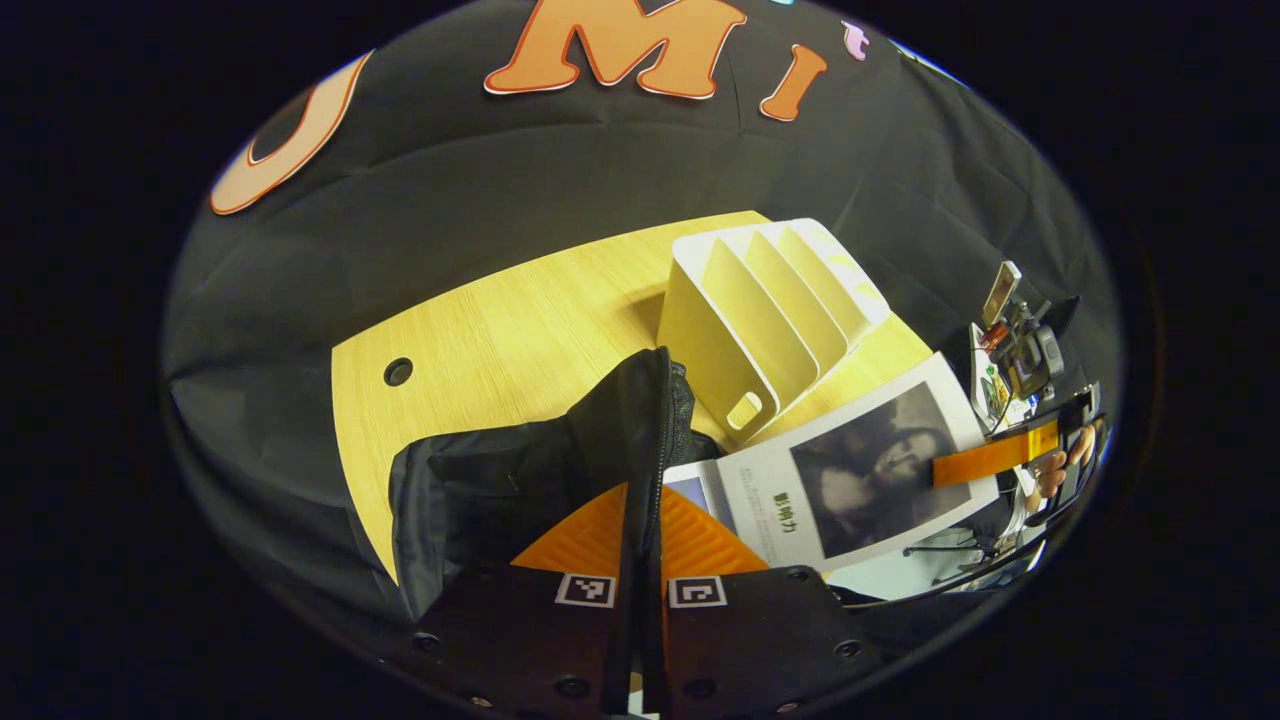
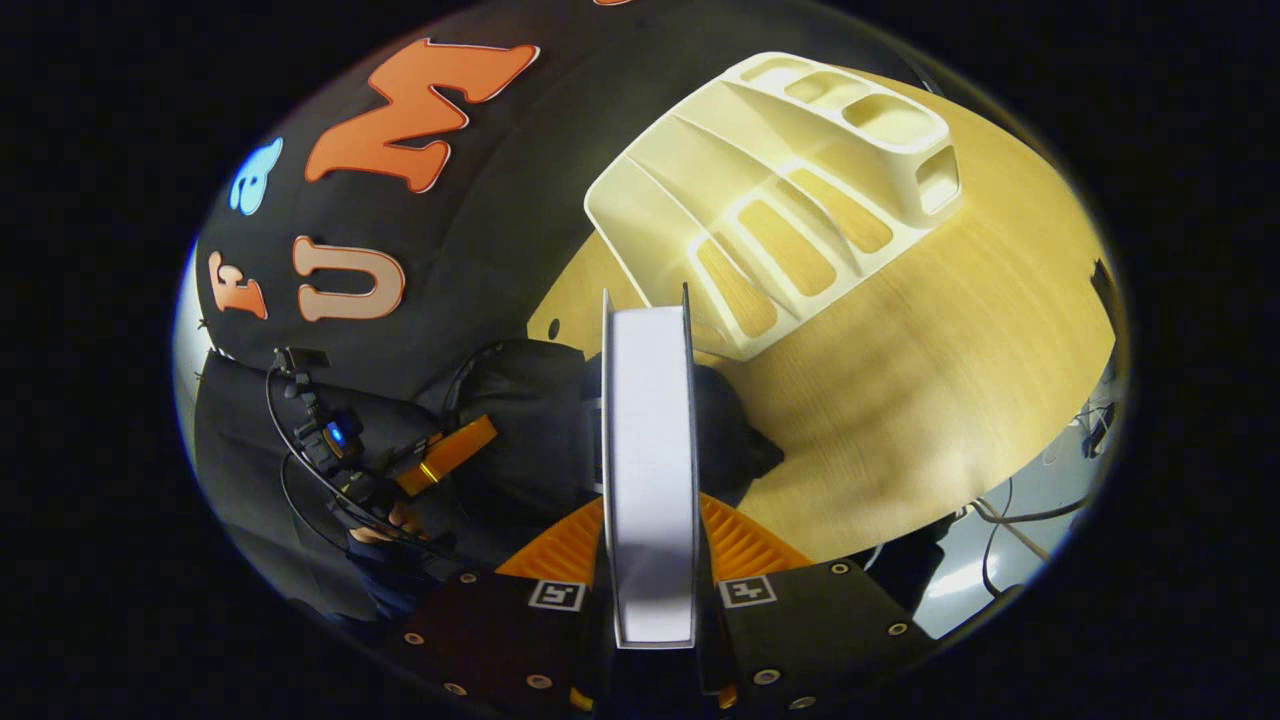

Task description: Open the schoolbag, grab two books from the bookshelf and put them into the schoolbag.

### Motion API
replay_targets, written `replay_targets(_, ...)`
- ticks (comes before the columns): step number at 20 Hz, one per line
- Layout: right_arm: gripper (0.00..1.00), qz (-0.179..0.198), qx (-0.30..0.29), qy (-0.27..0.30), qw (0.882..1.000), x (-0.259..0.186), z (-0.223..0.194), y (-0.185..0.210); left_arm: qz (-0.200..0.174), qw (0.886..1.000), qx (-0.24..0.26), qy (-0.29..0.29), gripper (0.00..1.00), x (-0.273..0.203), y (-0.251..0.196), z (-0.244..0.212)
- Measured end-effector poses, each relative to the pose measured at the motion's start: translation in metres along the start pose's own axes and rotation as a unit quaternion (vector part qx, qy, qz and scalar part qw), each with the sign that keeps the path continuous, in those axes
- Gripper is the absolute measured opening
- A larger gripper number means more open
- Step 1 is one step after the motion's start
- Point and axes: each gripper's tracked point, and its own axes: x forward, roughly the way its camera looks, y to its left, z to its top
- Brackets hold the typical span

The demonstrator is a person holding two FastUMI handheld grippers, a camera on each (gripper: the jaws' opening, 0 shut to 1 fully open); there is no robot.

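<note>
Right gripper view: your right tongs [image 2: 648, 560] clamp a book [image 2: 650, 450] over the schoolbag [image 2: 530, 430]; left tongs [image 1: 640, 560] pinch its rim; bookshelf [image 2: 790, 190] emptied, drop-in remains.

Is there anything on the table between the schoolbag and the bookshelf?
No. In the left gripper view, bare table separates schoolbag from bookshelf.

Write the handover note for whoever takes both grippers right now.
Left gripper: shut on the schoolbag edge, holding it up.
Right gripper: shut on a book, held above the bag's opening.
Bookshelf: on the table behind the bag; its slots look empty.
Done: bag appears open, this book taken. A second book's corner seems to sit in the bag, not certain.
Left: drop this book in, release.
</note>
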Motion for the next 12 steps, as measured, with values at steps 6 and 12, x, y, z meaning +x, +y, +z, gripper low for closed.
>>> replay_targets(6, 0.34, 0.051, 0.007, 0.001, 0.999, 0.057, 0.007, 0.021, 0.003, 1.000, -0.008, -0.013, 0.05, -0.006, 0.001, 0.006)
replay_targets(12, 0.34, 0.084, 0.017, 0.002, 0.996, 0.115, -0.011, 0.043, -0.005, 0.999, -0.017, -0.029, 0.05, -0.010, -0.006, 0.011)
